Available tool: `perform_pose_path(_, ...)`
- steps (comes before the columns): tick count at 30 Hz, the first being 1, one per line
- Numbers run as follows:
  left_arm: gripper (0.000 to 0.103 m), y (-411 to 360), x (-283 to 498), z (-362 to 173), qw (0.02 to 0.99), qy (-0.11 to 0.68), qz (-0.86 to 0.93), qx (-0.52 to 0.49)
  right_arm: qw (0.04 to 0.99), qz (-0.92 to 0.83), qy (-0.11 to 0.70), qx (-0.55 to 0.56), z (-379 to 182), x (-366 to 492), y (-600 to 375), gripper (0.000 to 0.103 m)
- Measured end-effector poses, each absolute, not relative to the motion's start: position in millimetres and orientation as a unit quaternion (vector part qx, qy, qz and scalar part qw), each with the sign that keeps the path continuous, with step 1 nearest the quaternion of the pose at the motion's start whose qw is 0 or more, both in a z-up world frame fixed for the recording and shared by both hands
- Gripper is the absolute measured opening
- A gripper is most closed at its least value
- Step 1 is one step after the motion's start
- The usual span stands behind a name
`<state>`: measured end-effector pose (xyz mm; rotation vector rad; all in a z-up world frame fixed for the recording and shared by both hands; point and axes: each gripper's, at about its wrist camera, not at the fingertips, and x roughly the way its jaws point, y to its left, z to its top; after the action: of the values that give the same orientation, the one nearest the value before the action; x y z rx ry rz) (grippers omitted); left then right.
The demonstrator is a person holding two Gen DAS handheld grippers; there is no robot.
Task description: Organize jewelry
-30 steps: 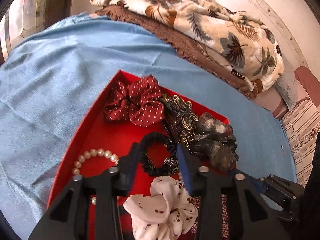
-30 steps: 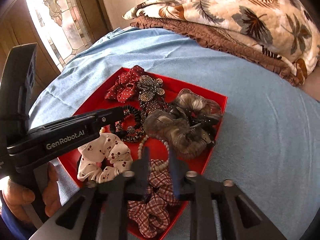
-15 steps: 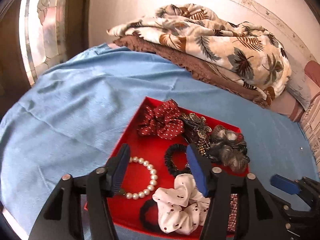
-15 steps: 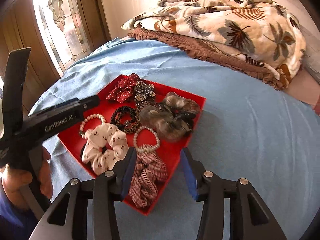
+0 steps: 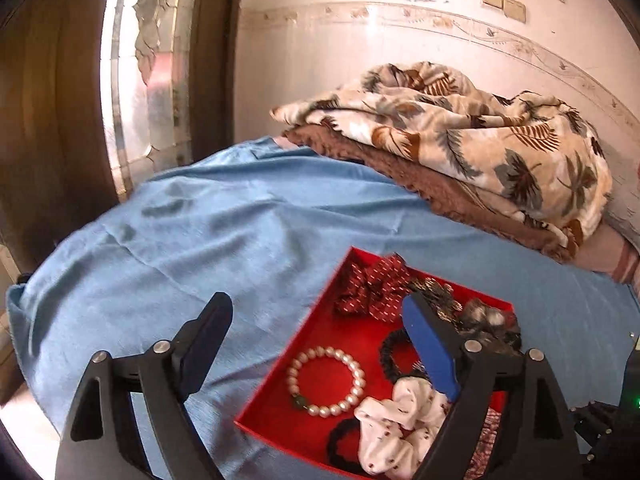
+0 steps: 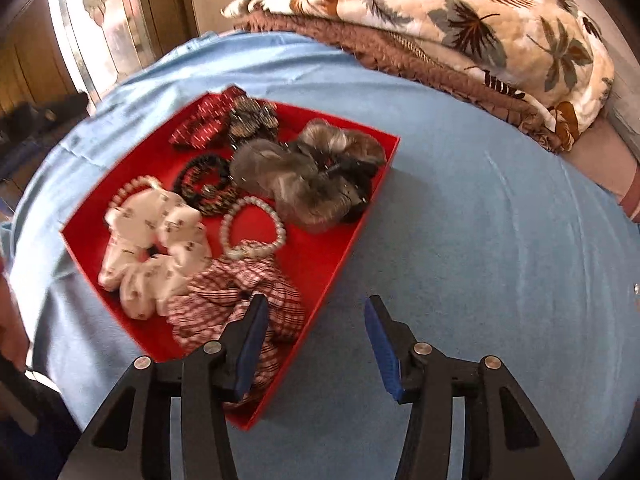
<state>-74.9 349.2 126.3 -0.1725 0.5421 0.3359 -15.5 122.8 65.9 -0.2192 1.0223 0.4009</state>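
Note:
A red tray [image 5: 340, 340] lies on the blue bedsheet and holds hair ties and bracelets. In the left wrist view a pearl bracelet [image 5: 357, 376], a white scrunchie [image 5: 400, 420] and a red dotted scrunchie [image 5: 372, 288] show. My left gripper [image 5: 316, 312] hangs above the tray's left wall, jaws opening wide, nothing between them. The right wrist view shows the tray [image 6: 320, 256], a checked scrunchie [image 6: 240, 300], a pearl bracelet [image 6: 276, 224] and furry scrunchies [image 6: 304, 184]. My right gripper [image 6: 316, 308] hovers over the tray's near corner, jaws opening, empty.
The blue sheet [image 6: 480, 240] spreads wide to the right of the tray. A folded floral blanket [image 5: 480, 132] on a brown one lies at the back by the wall. A patterned glass window [image 5: 152, 80] stands at the left. A hand [image 6: 8, 320] shows at the left edge.
Both grippers opened and drew back from the tray's contents. The left one lifted and swung left, leaving the black hair tie in the tray; it has left the right wrist view.

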Motion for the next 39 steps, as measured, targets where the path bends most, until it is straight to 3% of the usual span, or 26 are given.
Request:
perform_pose_path(9, 0.089, 347.3, -81.0, 139.1, 0.953, 0.239, 0.172, -0.075, 0.855, 0.157, 0.477, -0.131, 62.6, -6.5, 111.8, 0.054)
perform_pose_path(16, 0.103, 336.7, -111.9, 162.7, 0.959, 0.178, 0.210, -0.060, 0.866, 0.174, 0.462, -0.075, 91.4, -22.5, 93.4, 0.056)
perform_pose_path(19, 0.103, 330.4, -129.9, 175.8, 0.963, 0.162, 0.204, -0.070, 0.878, 0.175, 0.442, -0.060, 110.8, -41.7, 80.7, 0.058)
perform_pose_path(21, 0.103, 325.6, -140.7, 183.1, 0.964, 0.162, 0.195, -0.079, 0.889, 0.171, 0.422, -0.053, 123.6, -56.9, 69.8, 0.065)
perform_pose_path(29, 0.103, 296.8, -189.0, 202.0, 0.960, 0.204, 0.159, -0.111, 0.916, 0.145, 0.374, -0.015, 150.6, -101.7, 21.4, 0.077)
perform_pose_path(39, 0.103, 243.8, -249.8, 211.7, 0.958, 0.192, 0.210, -0.034, 0.924, 0.154, 0.350, -0.003, 151.1, -148.1, 1.9, 0.079)
